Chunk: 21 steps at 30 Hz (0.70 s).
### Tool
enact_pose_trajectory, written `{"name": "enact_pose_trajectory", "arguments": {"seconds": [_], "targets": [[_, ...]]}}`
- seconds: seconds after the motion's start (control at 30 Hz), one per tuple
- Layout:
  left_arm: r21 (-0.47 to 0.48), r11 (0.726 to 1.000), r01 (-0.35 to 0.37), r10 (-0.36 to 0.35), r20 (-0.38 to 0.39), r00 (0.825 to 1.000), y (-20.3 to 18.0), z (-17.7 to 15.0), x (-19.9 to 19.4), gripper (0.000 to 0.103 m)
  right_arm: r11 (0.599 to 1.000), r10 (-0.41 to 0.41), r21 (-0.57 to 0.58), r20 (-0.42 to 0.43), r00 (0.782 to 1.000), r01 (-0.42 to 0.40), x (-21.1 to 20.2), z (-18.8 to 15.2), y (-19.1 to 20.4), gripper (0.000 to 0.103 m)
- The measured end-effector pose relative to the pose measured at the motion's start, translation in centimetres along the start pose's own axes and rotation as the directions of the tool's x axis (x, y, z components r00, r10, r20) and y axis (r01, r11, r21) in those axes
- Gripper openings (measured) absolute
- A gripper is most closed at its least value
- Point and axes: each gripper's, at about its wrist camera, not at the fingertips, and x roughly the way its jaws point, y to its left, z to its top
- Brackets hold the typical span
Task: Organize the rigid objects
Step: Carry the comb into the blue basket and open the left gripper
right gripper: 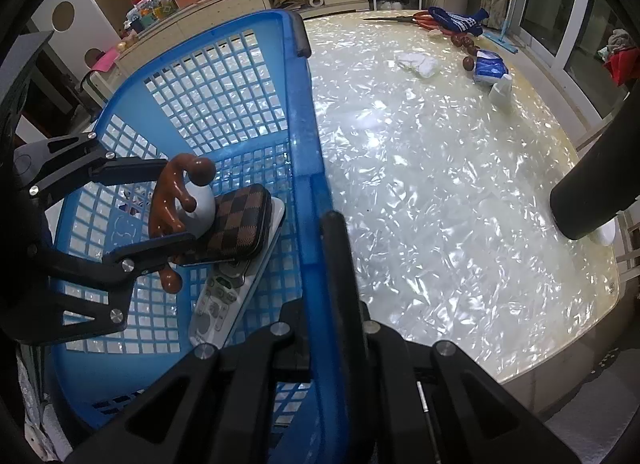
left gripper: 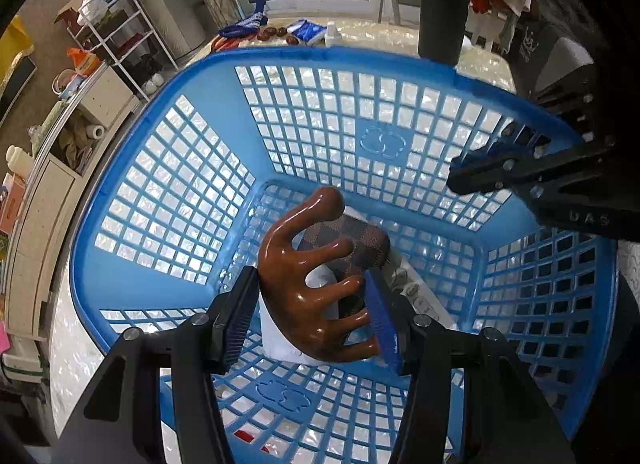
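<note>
A glossy brown hand-shaped wooden massager (left gripper: pixel 308 288) hangs low inside the blue lattice basket (left gripper: pixel 168 168), with my left gripper (left gripper: pixel 310 324) shut on it. Its prongs hover just over a brown checkered case (left gripper: pixel 360 244) and a white bottle-like object (right gripper: pixel 202 204). White remote controls (right gripper: pixel 218 304) lie under the case on the basket floor. In the right wrist view the left gripper (right gripper: pixel 176 204) shows at the left with the massager (right gripper: pixel 172 200) in it. My right gripper (right gripper: pixel 328 224) is shut on the basket rim (right gripper: pixel 310 168), and it appears in the left wrist view (left gripper: pixel 492 152) on the right rim.
The basket stands on a shiny pearl-patterned table (right gripper: pixel 440 184). At the table's far end lie a blue tissue pack (right gripper: pixel 490 68), a small white bottle (right gripper: pixel 500 92), brown beads (right gripper: pixel 466 44), red scissors (right gripper: pixel 424 18) and crumpled white paper (right gripper: pixel 418 62). A dark tube (right gripper: pixel 580 200) juts in at right.
</note>
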Motion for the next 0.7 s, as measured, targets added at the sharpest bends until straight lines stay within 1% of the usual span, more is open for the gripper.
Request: {"name": "enact_pose_trajectory", "arguments": {"seconds": [0.07, 0.13, 0.17, 0.2, 0.23, 0.27, 0.33, 0.4, 0.47, 0.53, 0.7], "targets": [[0.013, 1.000, -0.016, 0.016, -0.011, 1.000, -0.3, 0.0, 0.2, 0.058, 1.000, 0.001, 0.001, 0.001, 1.000, -0.001, 0.0, 0.0, 0.0, 0.006], [0.012, 1.000, -0.004, 0.004, -0.012, 1.000, -0.3, -0.1, 0.2, 0.059, 1.000, 0.003, 0.002, 0.002, 1.000, -0.003, 0.0, 0.0, -0.1, 0.006], [0.012, 1.000, 0.014, -0.014, -0.006, 1.000, -0.3, -0.1, -0.1, 0.066, 1.000, 0.007, 0.005, 0.002, 1.000, -0.007, 0.0, -0.1, -0.2, 0.006], [0.013, 0.999, 0.030, -0.030, -0.003, 1.000, -0.3, -0.1, -0.3, 0.075, 1.000, 0.008, 0.006, 0.002, 1.000, -0.008, 0.0, -0.1, -0.2, 0.006], [0.017, 0.998, 0.052, -0.052, 0.000, 0.999, -0.3, -0.1, -0.6, 0.080, 1.000, 0.009, 0.006, 0.002, 1.000, -0.009, 0.0, 0.0, -0.2, 0.006], [0.011, 0.998, 0.064, -0.064, 0.007, 0.998, -0.3, 0.0, -1.0, 0.090, 1.000, 0.009, 0.007, 0.004, 1.000, -0.009, 0.0, 0.0, -0.2, 0.006], [0.003, 0.998, 0.062, -0.062, 0.015, 0.998, -0.2, 0.0, -1.5, 0.094, 1.000, 0.013, 0.010, 0.005, 1.000, -0.013, 0.0, -0.1, -0.3, 0.006], [-0.002, 0.999, 0.055, -0.054, 0.006, 0.998, -0.1, -0.1, -1.7, 0.100, 1.000, 0.015, 0.011, 0.006, 1.000, -0.015, 0.0, 0.0, -0.3, 0.006], [-0.015, 0.999, 0.037, -0.037, -0.004, 0.999, 0.2, -0.3, -2.0, 0.103, 1.000, 0.015, 0.011, 0.006, 1.000, -0.015, 0.0, 0.0, -0.3, 0.006], [-0.028, 0.999, 0.017, -0.017, -0.006, 1.000, 0.5, -0.4, -2.7, 0.102, 1.000, 0.017, 0.012, 0.006, 1.000, -0.017, 0.0, 0.0, -0.3, 0.006], [-0.068, 0.997, -0.020, 0.021, 0.024, 0.999, 1.6, -1.3, -5.9, 0.103, 1.000, 0.019, 0.012, 0.005, 1.000, -0.019, 0.1, 0.0, -0.3, 0.006]]}}
